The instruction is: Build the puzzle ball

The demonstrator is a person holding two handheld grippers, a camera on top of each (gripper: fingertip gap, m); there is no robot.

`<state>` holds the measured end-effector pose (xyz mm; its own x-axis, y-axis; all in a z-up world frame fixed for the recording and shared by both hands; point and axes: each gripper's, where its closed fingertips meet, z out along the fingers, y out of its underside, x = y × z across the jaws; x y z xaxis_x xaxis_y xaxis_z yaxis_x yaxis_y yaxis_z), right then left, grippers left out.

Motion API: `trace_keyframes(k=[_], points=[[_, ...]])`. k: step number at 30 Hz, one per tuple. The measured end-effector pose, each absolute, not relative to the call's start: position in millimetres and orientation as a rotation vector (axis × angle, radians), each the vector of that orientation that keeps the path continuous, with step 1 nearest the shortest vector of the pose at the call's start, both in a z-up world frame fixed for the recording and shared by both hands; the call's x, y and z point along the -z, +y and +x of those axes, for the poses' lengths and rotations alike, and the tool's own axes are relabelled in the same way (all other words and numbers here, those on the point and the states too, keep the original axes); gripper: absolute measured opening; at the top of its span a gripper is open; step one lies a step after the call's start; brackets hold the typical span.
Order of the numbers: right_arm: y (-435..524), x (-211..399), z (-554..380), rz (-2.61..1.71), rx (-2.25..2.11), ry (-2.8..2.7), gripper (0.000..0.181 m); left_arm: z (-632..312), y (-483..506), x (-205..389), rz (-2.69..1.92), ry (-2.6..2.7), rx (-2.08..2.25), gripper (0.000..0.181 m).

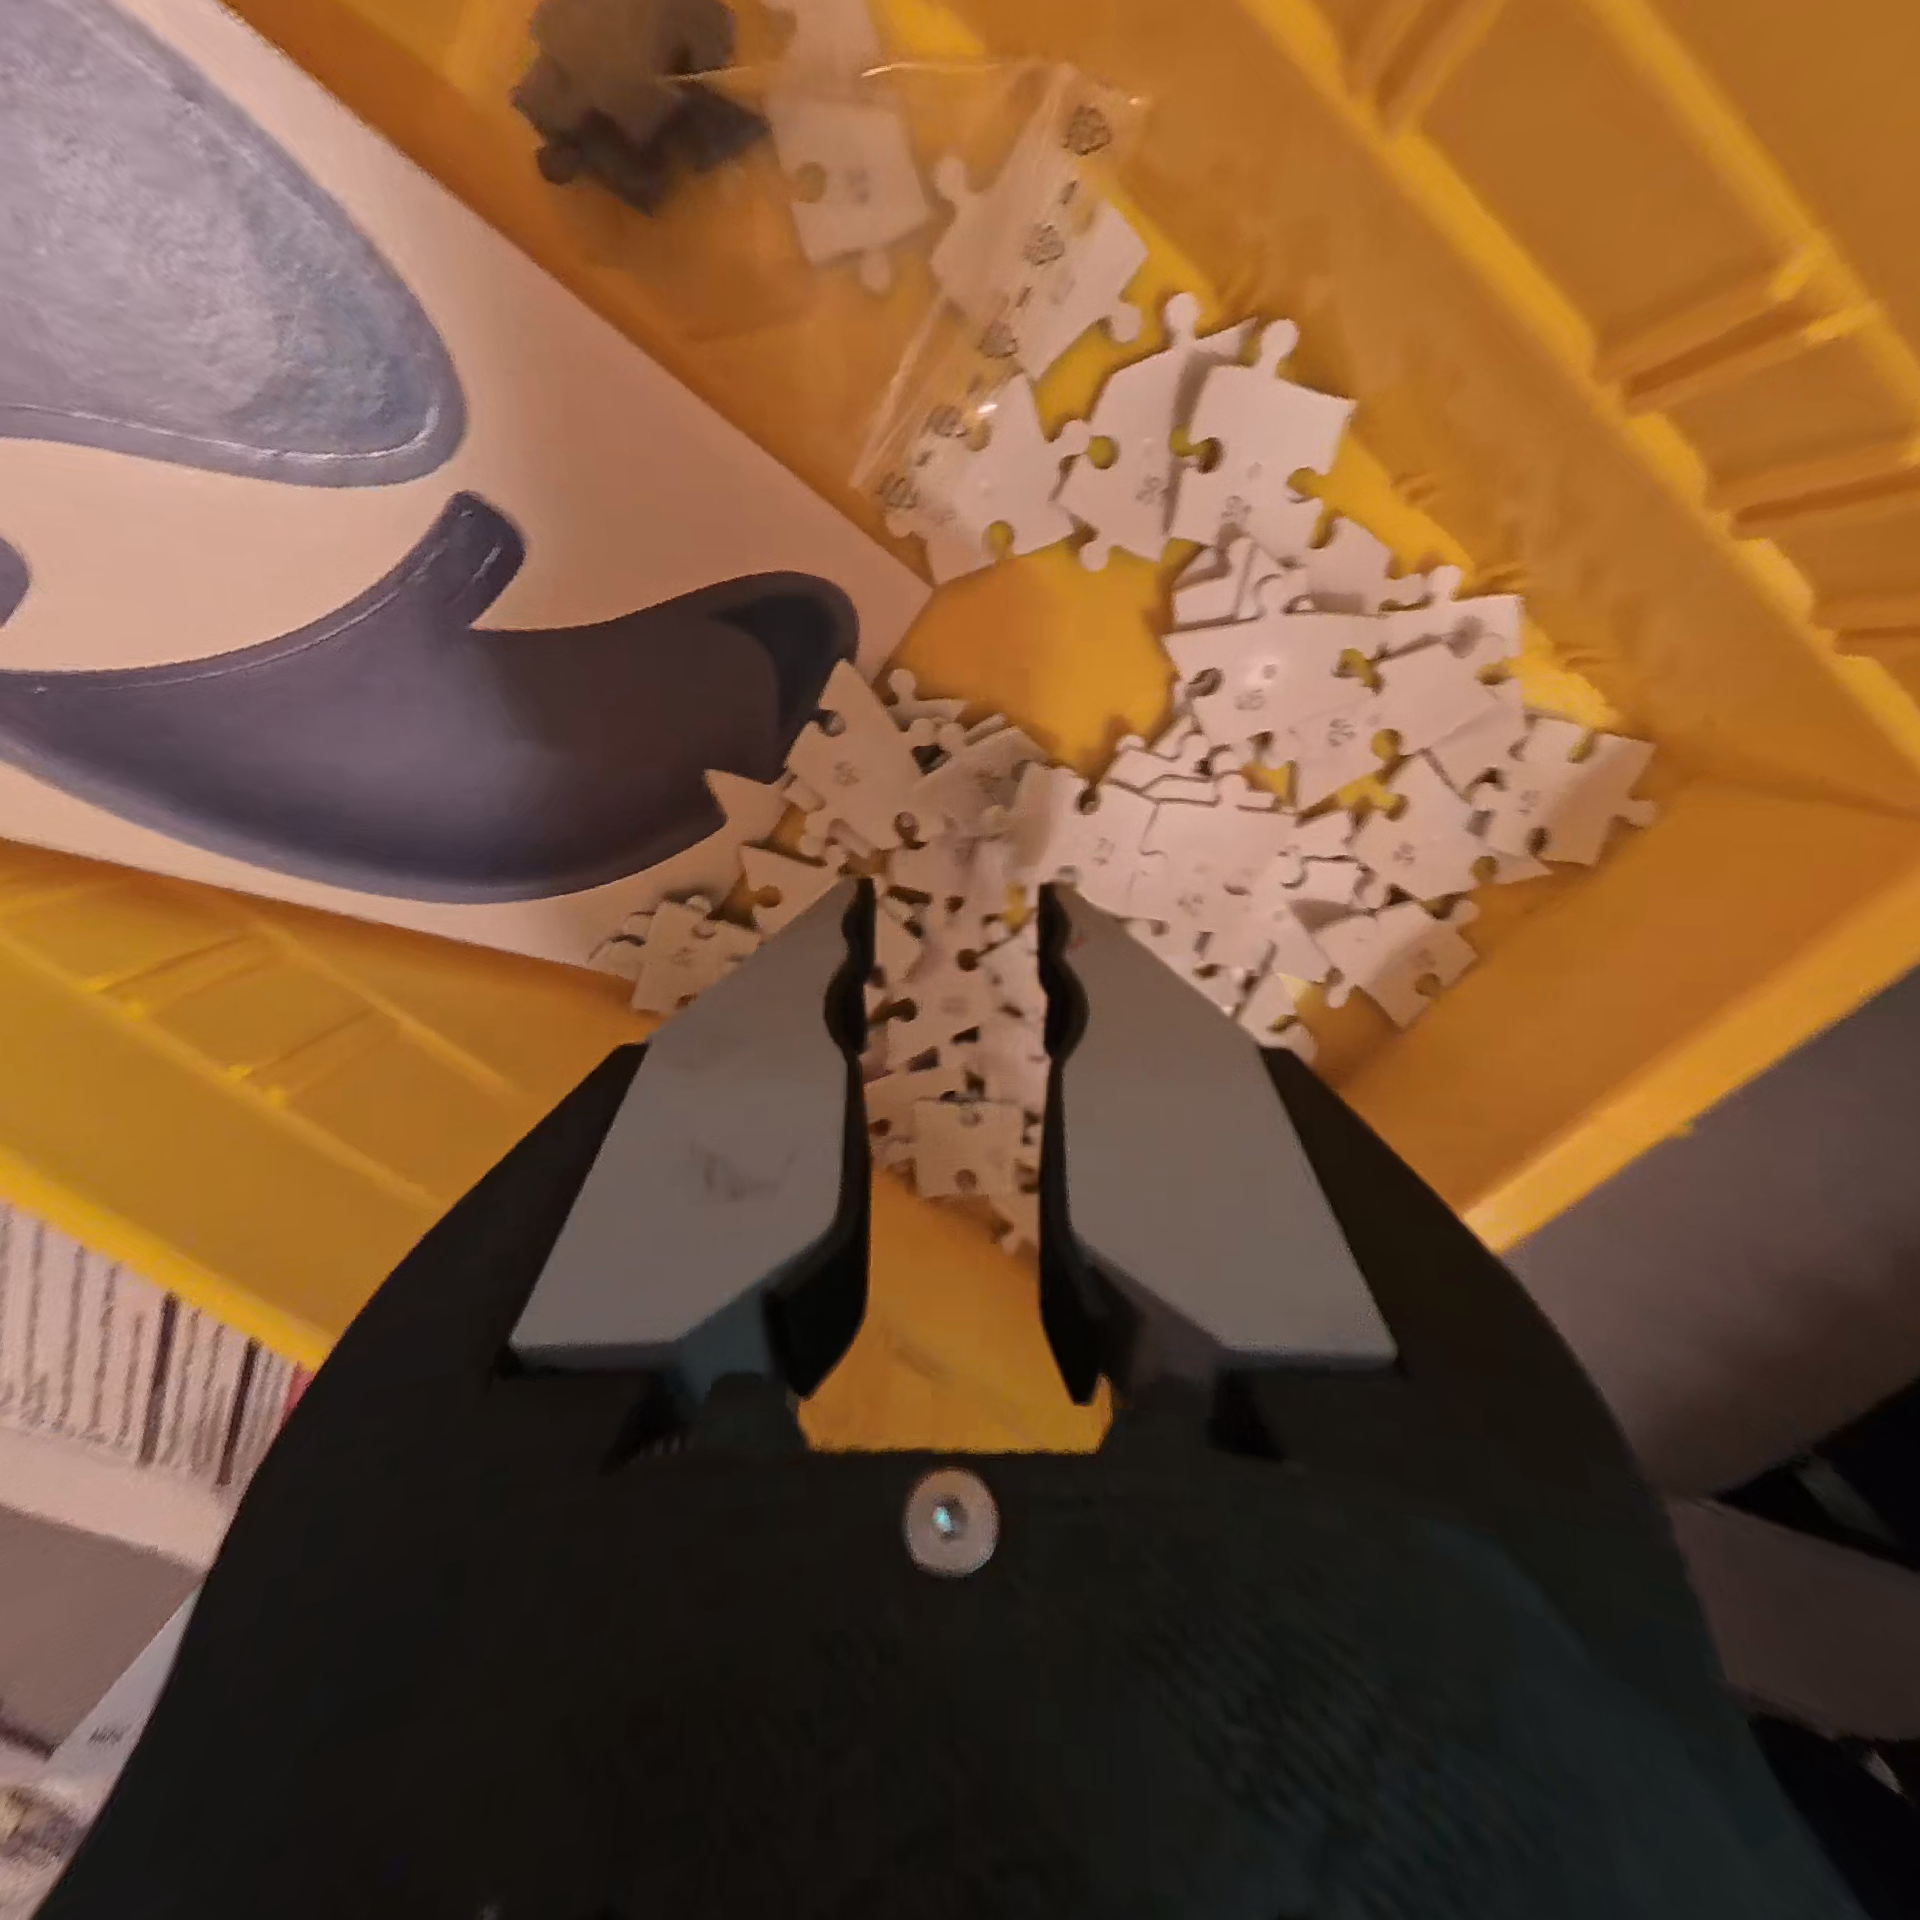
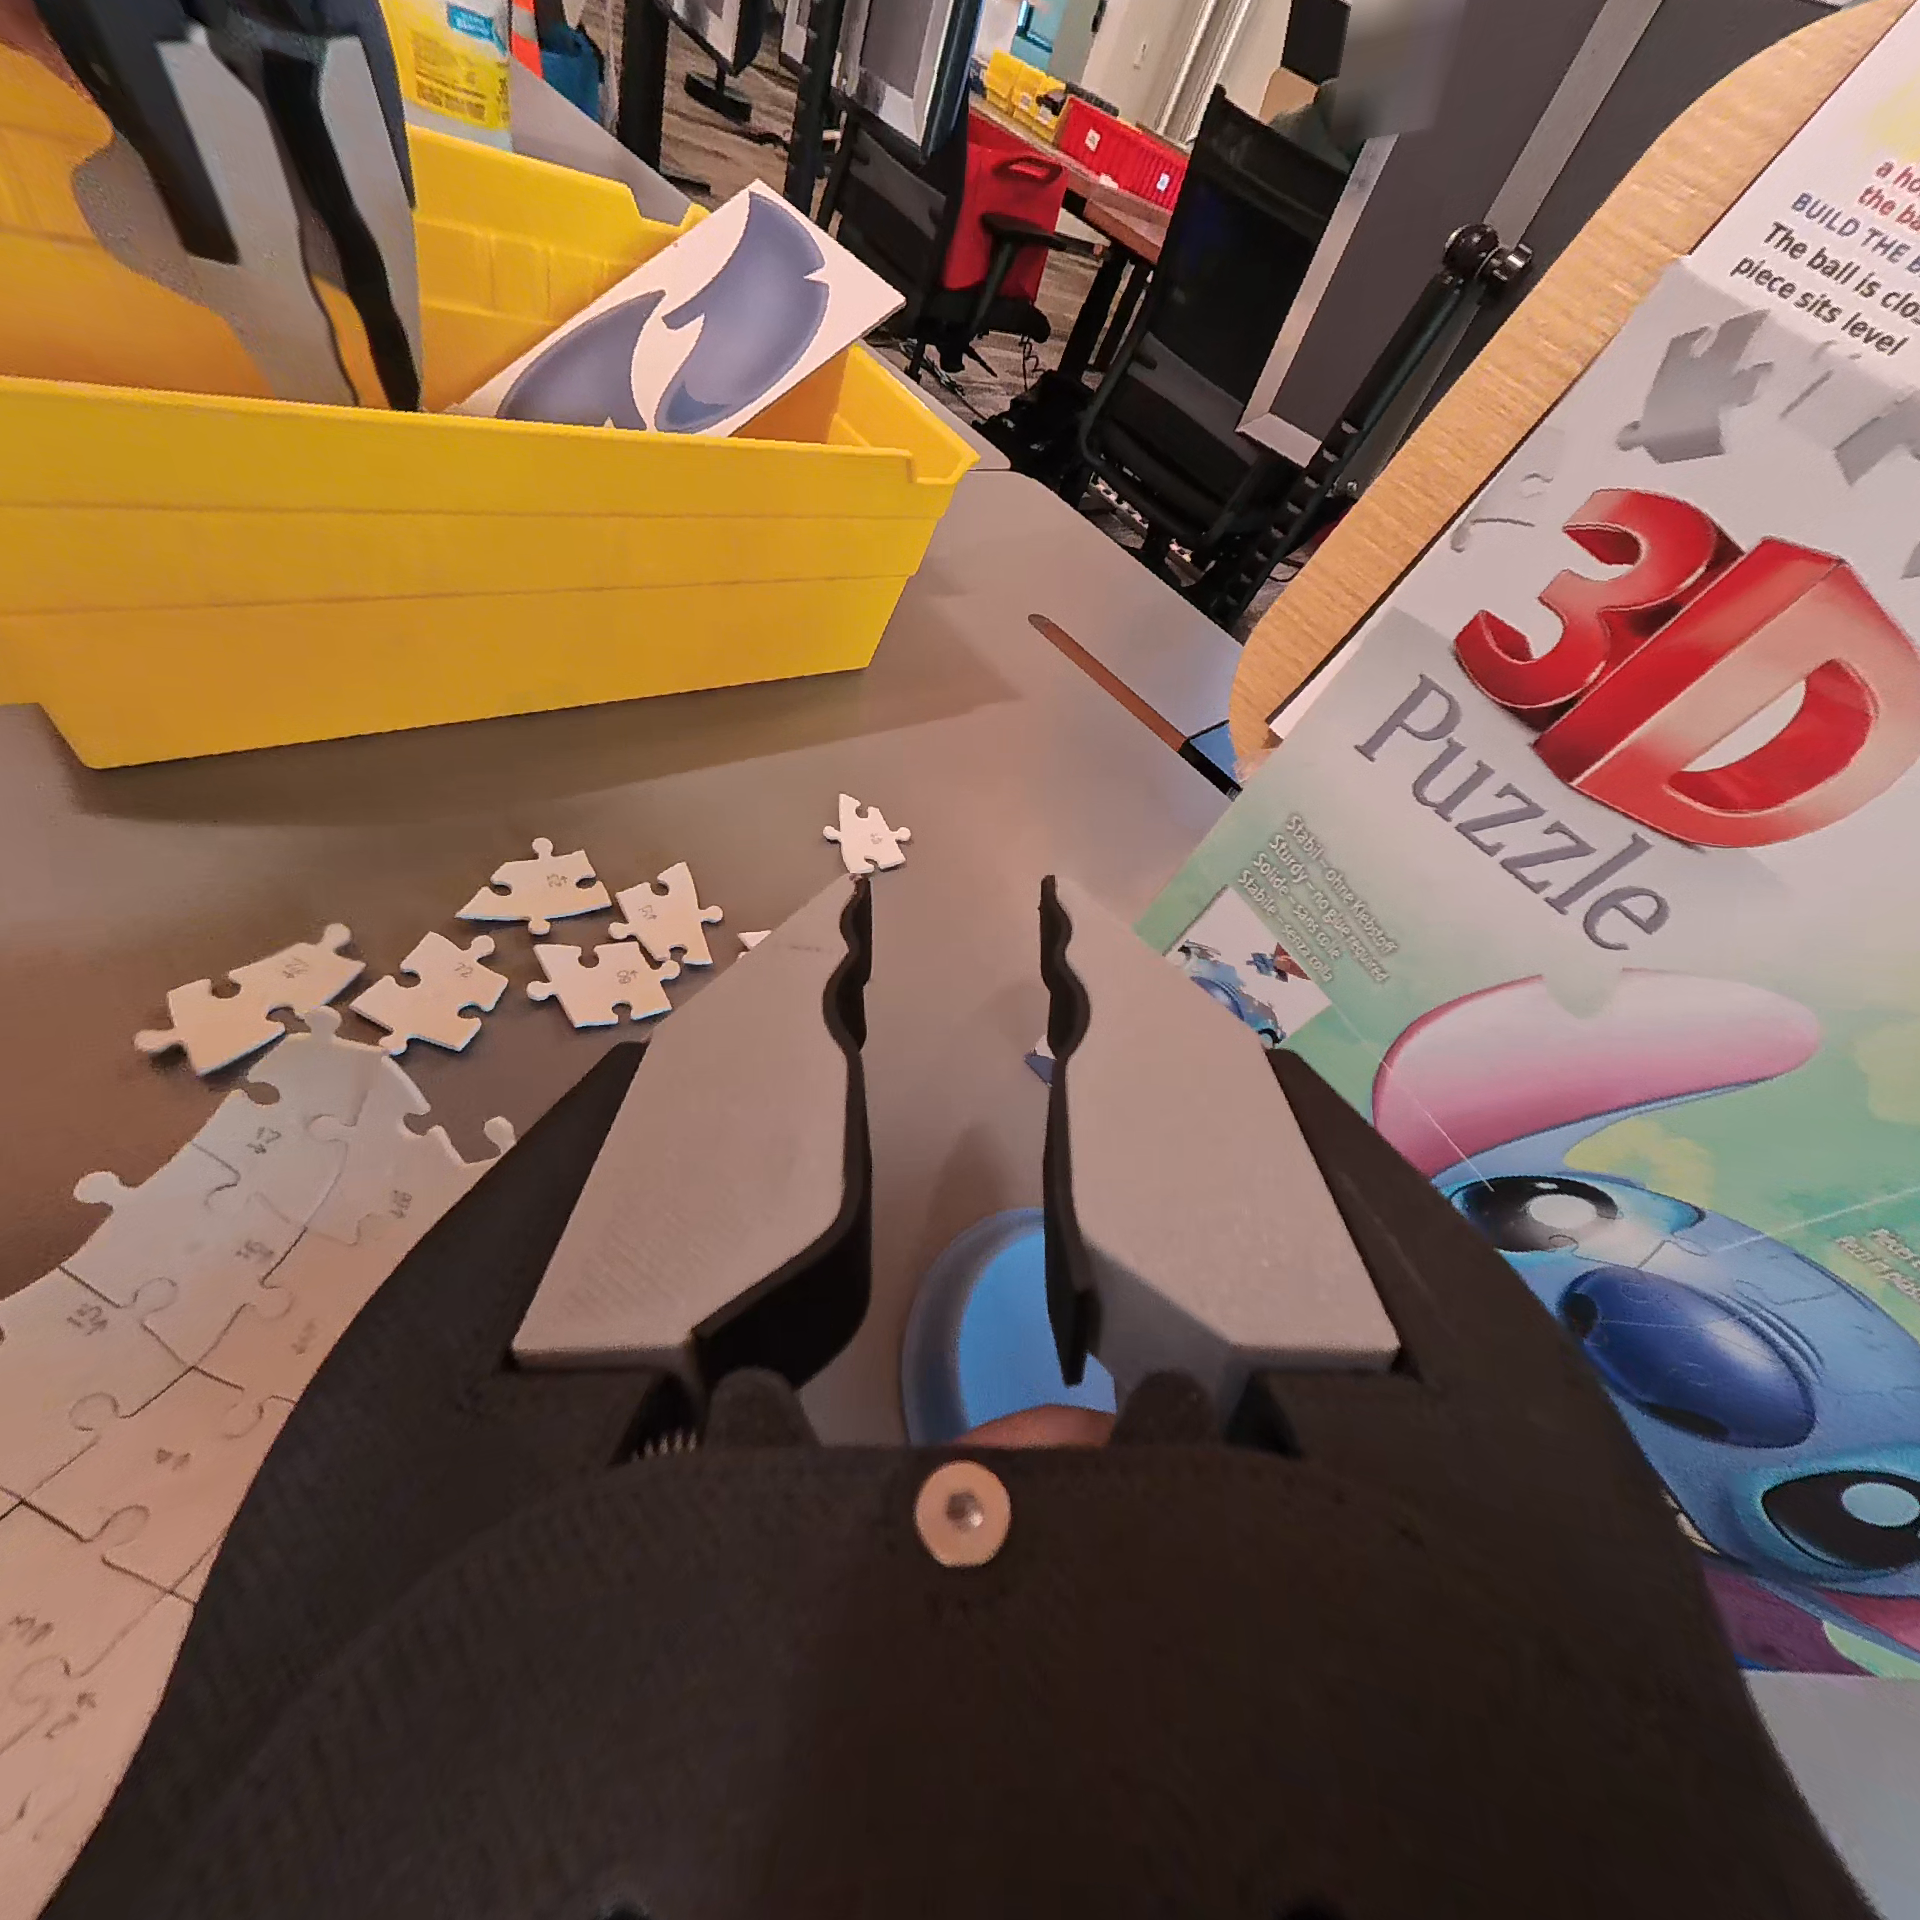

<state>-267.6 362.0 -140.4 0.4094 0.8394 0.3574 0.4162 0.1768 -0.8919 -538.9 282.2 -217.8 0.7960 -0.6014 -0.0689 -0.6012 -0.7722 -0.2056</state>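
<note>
in the left wrist view, a white printed sheet with dark blue ear-like shapes (image 1: 343, 582) filled the upper left, leaning inside the yellow plastic bin (image 1: 1558, 312). at the top of the frame a dark clump of pieces (image 1: 623, 114) sat in a clear plastic bag (image 1: 997, 291), which also held some white ones. a heap of white, number-marked puzzle pieces (image 1: 1247, 748) lay face down across the bin floor from centre to right. the left gripper (image 1: 951, 899) pointed down into that heap, its grey fingers parted with nothing between them, tips just above the pieces.

in the right wrist view, the same yellow bin (image 2: 468, 582) stood on the grey table (image 2: 1039, 582) at upper left, the left gripper (image 2: 301, 218) reaching into it beside the leaning sheet (image 2: 686, 322). below it, several loose white pieces (image 2: 436, 966) lay scattered on the table, one single piece (image 2: 868, 836) just beyond the tip of the right gripper's left finger. at lower left a curved, joined section of the puzzle ball (image 2: 208, 1299) showed its numbered white backs, partly hidden by the gripper body. the right gripper (image 2: 951, 899) hovered over the table at centre, jaws apart and empty; a blue round plastic part (image 2: 987, 1340) showed between the finger bases. the puzzle's printed cardboard box (image 2: 1610, 935) stood at the right edge, close beside the right finger, walling off that side. office chairs and desks were blurred in the background.
</note>
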Motion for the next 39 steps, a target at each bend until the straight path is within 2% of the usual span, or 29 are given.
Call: trace_keyframes(k=[3,5,7,8,12,39], points=[[361.2,140.0,-268.1,-1.438,-0.432,-1.201,0.029,-519.5,273.0,229.6,-2.793,1.018,0.127,0.043],[360.8,139.1,-268.0,-1.433,-0.428,-1.201,0.029,-521.0,273.1,239.7,-2.828,1.042,0.082,0.042],[360.4,138.4,-267.8,-1.43,-0.428,-1.201,0.029,-519.8,279.5,234.9,-2.8,1.007,0.097,0.021],[360.4,138.3,-267.8,-1.43,-0.43,-1.2,0.028,-520.5,280.3,232.3,-2.793,1.0,0.102,0.015],[361.1,140.8,-268.2,-1.437,-0.432,-1.206,0.029,-518.6,282.8,219.9,-2.755,0.967,0.158,0.005],[363.5,144.8,-268.1,-1.448,-0.416,-1.212,0.029,-567.0,293.8,202.7,-2.73,0.904,-0.105,0.002]])
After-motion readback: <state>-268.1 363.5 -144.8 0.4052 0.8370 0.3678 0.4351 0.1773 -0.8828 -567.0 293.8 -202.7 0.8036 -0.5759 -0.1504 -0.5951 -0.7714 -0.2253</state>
